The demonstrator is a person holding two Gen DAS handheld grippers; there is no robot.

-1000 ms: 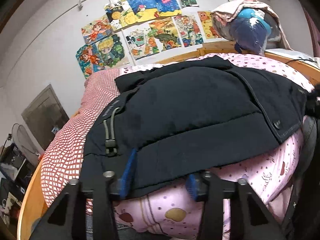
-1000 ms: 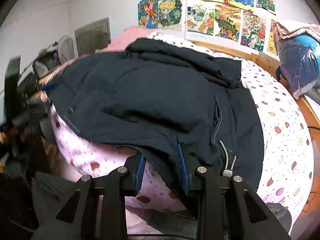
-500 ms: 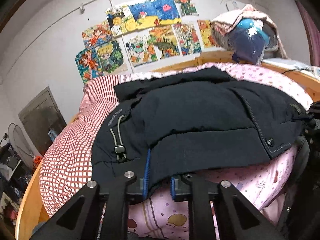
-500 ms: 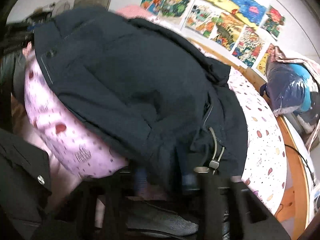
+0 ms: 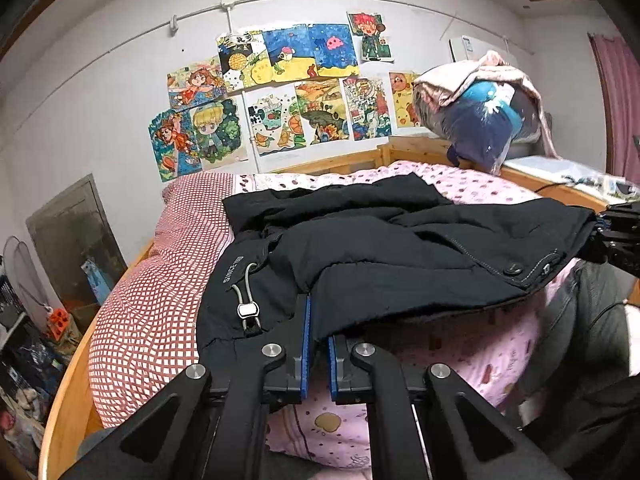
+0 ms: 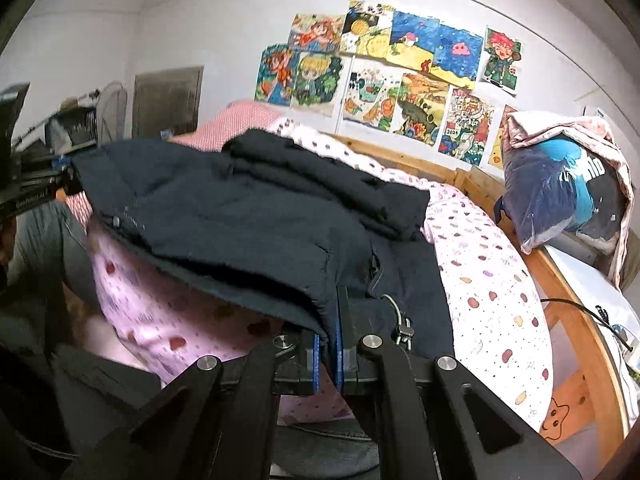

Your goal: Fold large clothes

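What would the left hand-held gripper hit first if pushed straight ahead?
The dark jacket: the left hand-held gripper is already shut on its near hem, so it would likely just push into the jacket's bulk.

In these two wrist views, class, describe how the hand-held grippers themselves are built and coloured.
Both are alike. The left gripper and right gripper each have two matte black fingers lined with blue pads, carried on angular black linkage arms with triangular cut-outs, joined by round silver bolts. No cables show on them. In the right wrist view, the other gripper's black body carries small white lettering, too blurred to read.

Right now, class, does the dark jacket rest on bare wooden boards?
No, the dark jacket lies on a pink spotted quilt covering the bed.
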